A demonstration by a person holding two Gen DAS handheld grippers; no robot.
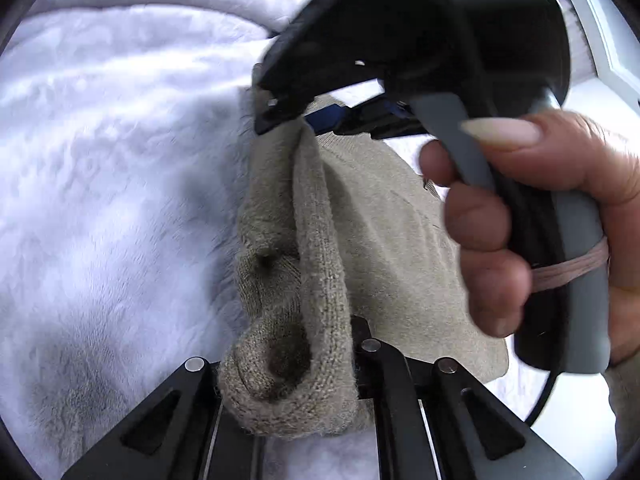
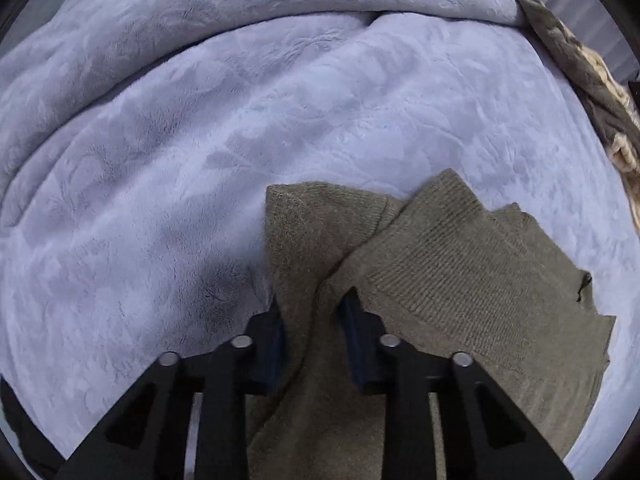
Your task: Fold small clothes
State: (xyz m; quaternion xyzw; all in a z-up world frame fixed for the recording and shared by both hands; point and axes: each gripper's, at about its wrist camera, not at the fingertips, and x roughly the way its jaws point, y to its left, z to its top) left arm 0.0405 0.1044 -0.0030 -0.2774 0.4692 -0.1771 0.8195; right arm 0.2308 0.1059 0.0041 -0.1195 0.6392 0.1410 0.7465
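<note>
While the left gripper [image 1: 296,376] is squeezed shut on a bunched end of the small beige knitted garment [image 1: 360,240], the right gripper [image 2: 312,316] pinches a raised fold of it. It lies half lifted on the fluffy pale lilac blanket [image 2: 280,120]. I think it is light, soft and floppy, so hold edges or corners.

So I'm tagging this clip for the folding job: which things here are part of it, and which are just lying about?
Part of the job:
- beige knitted garment
- left gripper, shut on one bunched end of it
- right gripper, shut on another fold of it

Just lying about:
- pale lilac plush blanket underneath
- brown and cream patterned fabric at the blanket's edge
</note>
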